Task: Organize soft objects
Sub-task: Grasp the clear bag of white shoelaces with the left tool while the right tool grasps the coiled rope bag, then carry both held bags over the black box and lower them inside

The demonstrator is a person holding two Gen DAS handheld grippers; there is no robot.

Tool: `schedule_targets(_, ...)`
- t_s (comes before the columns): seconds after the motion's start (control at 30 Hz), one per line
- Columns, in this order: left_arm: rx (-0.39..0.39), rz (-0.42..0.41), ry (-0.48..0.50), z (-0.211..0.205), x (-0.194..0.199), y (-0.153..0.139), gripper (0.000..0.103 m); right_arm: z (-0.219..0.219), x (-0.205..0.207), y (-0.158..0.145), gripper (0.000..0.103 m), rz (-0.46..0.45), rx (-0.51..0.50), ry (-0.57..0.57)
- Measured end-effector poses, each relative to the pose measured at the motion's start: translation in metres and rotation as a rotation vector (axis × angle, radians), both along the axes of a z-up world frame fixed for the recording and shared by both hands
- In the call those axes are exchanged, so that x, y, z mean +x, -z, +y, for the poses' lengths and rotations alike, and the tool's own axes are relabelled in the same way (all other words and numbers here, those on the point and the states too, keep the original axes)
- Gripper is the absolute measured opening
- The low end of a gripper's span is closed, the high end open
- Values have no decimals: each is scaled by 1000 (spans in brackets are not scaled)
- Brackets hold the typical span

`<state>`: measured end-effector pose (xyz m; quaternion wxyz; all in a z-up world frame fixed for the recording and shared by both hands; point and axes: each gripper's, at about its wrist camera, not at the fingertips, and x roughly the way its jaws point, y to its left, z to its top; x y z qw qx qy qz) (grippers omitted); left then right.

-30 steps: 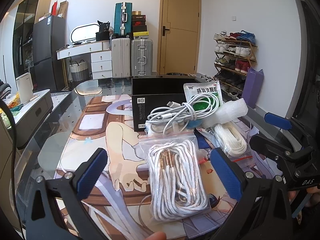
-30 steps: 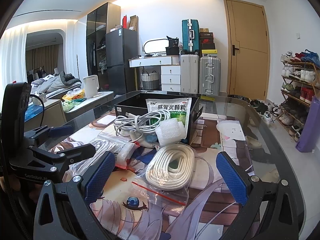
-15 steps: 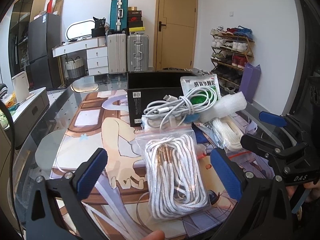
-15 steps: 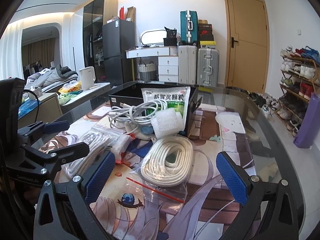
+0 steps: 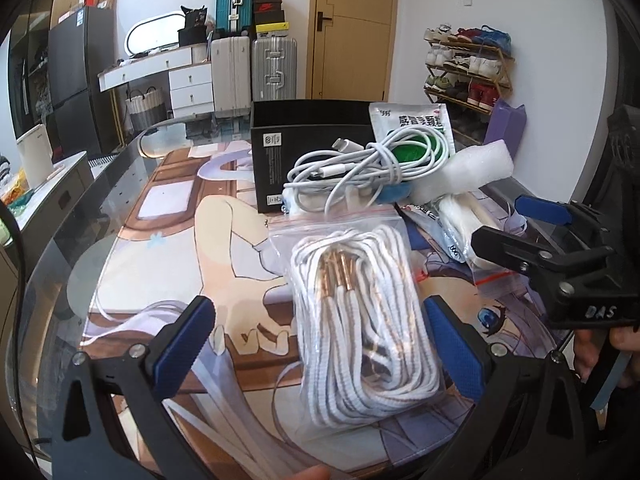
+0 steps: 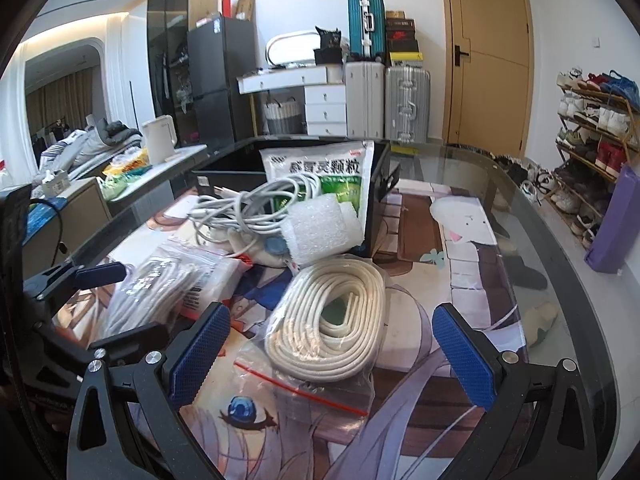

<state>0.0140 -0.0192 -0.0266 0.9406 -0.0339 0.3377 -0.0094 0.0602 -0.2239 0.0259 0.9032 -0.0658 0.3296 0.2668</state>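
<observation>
Now the black box (image 5: 308, 136) serves as landmark: a tangled white cable (image 5: 360, 168), a green-and-white sachet (image 6: 324, 172) and a foam roll (image 6: 320, 228) are piled against its front. Nearer the cameras, a bagged bundle of white laces (image 5: 364, 320) is framed by the left gripper (image 5: 320, 344), fingers held wide apart. A bagged cream rope coil (image 6: 332, 320) is framed by the right gripper (image 6: 332, 352), likewise spread, touching nothing.

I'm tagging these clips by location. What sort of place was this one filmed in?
Most likely a lived-in home, a living or entry area. A shoe rack full of shoes stands by the door, suitcases are stacked against the wall, and a fridge stands beyond the glass table.
</observation>
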Motion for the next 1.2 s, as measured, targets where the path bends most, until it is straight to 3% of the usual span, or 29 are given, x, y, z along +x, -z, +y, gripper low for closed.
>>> schedule_targets(0.1,-11,4,8,2,0,0,101,2,10,5,103,45,8,9)
schedule_targets(0.3,-37,24,47,2,1,0,76,7,18,8,102,70,4,5)
schedule_targets(0.37,-45,33,65,0,1,1,59,12,21,9,98,82,-4,-1)
schedule_targets(0.43,-45,34,76,-3,2,0,55,16,25,13,81,116,-8,-10)
schedule_targets(0.47,-42,29,74,-3,1,-1,52,18,26,14,78,130,-8,-16)
schedule_targets(0.63,-60,15,65,1,-2,-4,49,13,25,14,60,135,15,-26)
schedule_targets(0.8,-88,-6,58,7,-5,-9,48,6,17,11,50,133,49,-38)
schedule_targets(1.2,-90,-49,52,10,-9,-20,48,-15,-20,-4,45,69,66,-62)
